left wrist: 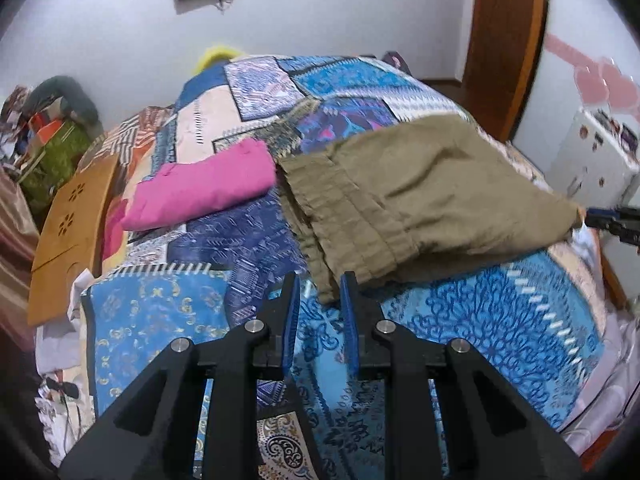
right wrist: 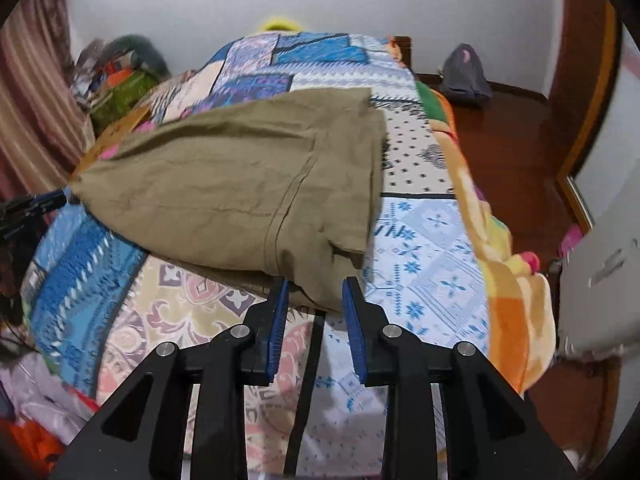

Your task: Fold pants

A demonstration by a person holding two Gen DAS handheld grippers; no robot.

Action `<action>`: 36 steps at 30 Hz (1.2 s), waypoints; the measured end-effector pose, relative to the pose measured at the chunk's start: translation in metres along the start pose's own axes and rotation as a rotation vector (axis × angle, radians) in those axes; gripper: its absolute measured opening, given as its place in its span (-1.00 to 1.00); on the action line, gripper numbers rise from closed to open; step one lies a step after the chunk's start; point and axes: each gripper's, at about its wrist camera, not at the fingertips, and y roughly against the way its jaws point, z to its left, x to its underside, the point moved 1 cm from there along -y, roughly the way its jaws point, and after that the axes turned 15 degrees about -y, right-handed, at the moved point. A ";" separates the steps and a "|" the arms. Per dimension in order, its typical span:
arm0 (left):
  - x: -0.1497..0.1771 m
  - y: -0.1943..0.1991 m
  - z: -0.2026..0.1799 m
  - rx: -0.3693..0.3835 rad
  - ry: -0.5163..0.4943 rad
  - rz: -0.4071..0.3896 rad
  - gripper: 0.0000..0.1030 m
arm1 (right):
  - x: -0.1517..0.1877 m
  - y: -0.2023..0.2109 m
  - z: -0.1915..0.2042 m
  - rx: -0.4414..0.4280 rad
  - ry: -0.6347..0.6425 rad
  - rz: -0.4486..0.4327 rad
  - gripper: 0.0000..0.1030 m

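Ahead of the left claw, open bedspread runs to its left; the olive pants block straight ahead, a folded pink garment beyond-left. Right of the right claw, bare quilt reaches the bed edge.

The matte black plastic left gripper and its twin right gripper both carry ribbed blue finger pads and round silver pivot screws.

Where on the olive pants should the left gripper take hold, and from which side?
The near end of the gathered waistband of the olive pants, approached from the left gripper side, low along the bedspread. That stitched band is the thickest edge, and its corner lies right at the jaws.
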 end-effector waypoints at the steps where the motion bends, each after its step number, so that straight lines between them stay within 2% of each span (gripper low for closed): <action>1: -0.003 0.005 0.004 0.011 0.023 -0.014 -0.61 | -0.002 0.003 0.001 -0.002 -0.002 -0.011 -0.43; 5: -0.022 0.009 0.005 0.055 0.061 -0.054 -0.54 | -0.016 0.016 0.018 -0.034 0.016 -0.084 -0.25; 7: -0.032 0.005 -0.001 0.082 0.071 -0.067 -0.49 | -0.023 0.013 0.028 -0.064 0.026 -0.102 -0.23; 10: -0.042 -0.004 -0.013 0.125 0.073 -0.070 -0.49 | -0.030 -0.005 0.045 -0.108 0.036 -0.099 -0.23; 13: -0.044 -0.024 -0.029 0.157 0.060 -0.043 -0.49 | -0.029 -0.034 0.055 -0.134 0.032 -0.048 -0.23; 16: -0.035 -0.046 -0.035 0.141 0.049 0.007 -0.47 | -0.019 -0.062 0.054 -0.127 0.019 0.016 -0.23; 19: -0.025 -0.055 -0.034 0.145 0.050 0.019 -0.26 | -0.011 -0.079 0.042 -0.133 -0.010 0.062 -0.25; 21: -0.021 -0.054 -0.031 0.131 0.043 0.017 -0.07 | -0.009 -0.077 0.031 -0.152 -0.042 0.065 -0.29; 22: -0.020 -0.053 -0.029 0.128 0.043 0.022 -0.04 | -0.008 -0.074 0.028 -0.147 -0.043 0.066 -0.29; 24: -0.019 -0.051 -0.025 0.140 0.049 0.029 -0.04 | -0.008 -0.069 0.018 -0.068 -0.027 0.062 -0.26; 25: -0.019 -0.048 -0.020 0.143 0.055 0.031 -0.04 | -0.008 -0.066 0.014 -0.058 -0.026 0.065 -0.24; 29: -0.030 -0.035 -0.009 0.139 0.064 0.006 -0.03 | -0.016 -0.050 -0.002 -0.049 -0.058 0.058 -0.23; 31: -0.041 -0.029 -0.003 0.101 0.056 -0.011 -0.03 | -0.026 -0.041 -0.003 -0.025 -0.047 0.019 -0.23; 36: -0.070 -0.025 0.013 0.061 0.044 -0.051 -0.03 | -0.051 -0.032 0.004 -0.025 -0.015 -0.046 -0.20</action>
